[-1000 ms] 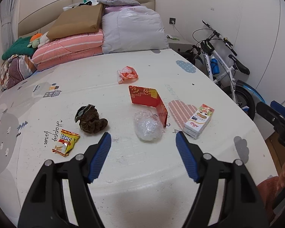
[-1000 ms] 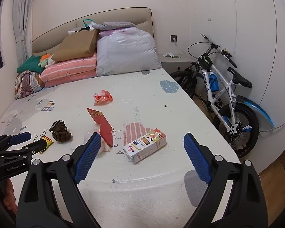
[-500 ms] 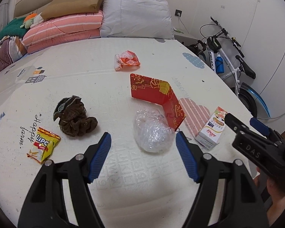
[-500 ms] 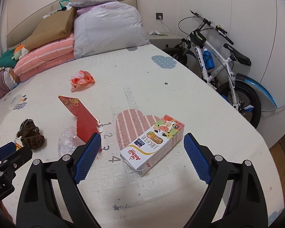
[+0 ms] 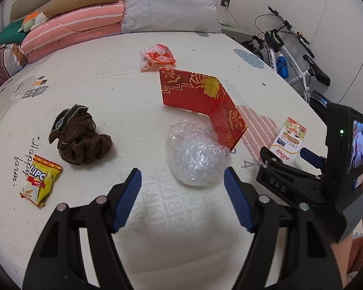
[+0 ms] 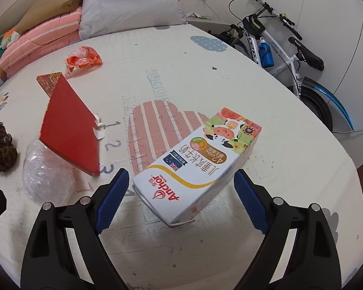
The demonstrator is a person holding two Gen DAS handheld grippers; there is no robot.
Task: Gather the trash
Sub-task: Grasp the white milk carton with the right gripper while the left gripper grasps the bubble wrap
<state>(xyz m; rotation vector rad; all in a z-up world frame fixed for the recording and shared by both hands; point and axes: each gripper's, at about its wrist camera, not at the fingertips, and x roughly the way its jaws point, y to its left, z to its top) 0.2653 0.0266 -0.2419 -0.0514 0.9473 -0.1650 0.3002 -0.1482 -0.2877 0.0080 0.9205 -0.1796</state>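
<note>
Your left wrist camera takes in the whole spread on the printed mat: a yellow snack packet far left, a crumpled brown cloth, an orange-and-white wrapper further back, and your right gripper coming in from the right edge. Your right wrist camera loses the snack packet almost entirely and shows only the edge of the cloth, but it gives you the milk carton in full, where the left view shows just one end of it behind the other tool.

The carton lies flat on its side, white with a yellow band, red lettering and cartoon artwork, one corner pointing toward you. The ball of clear plastic wrap is crinkled and glossy, resting against the lower edge of a folded red card with gold patterns that stands on its edges.

Your left gripper is released, jaws apart, with the plastic ball just ahead of the tips and slightly right of centre. Your right gripper is also spread wide, empty, the carton's near end sitting between the tips without touching either pad.
</note>
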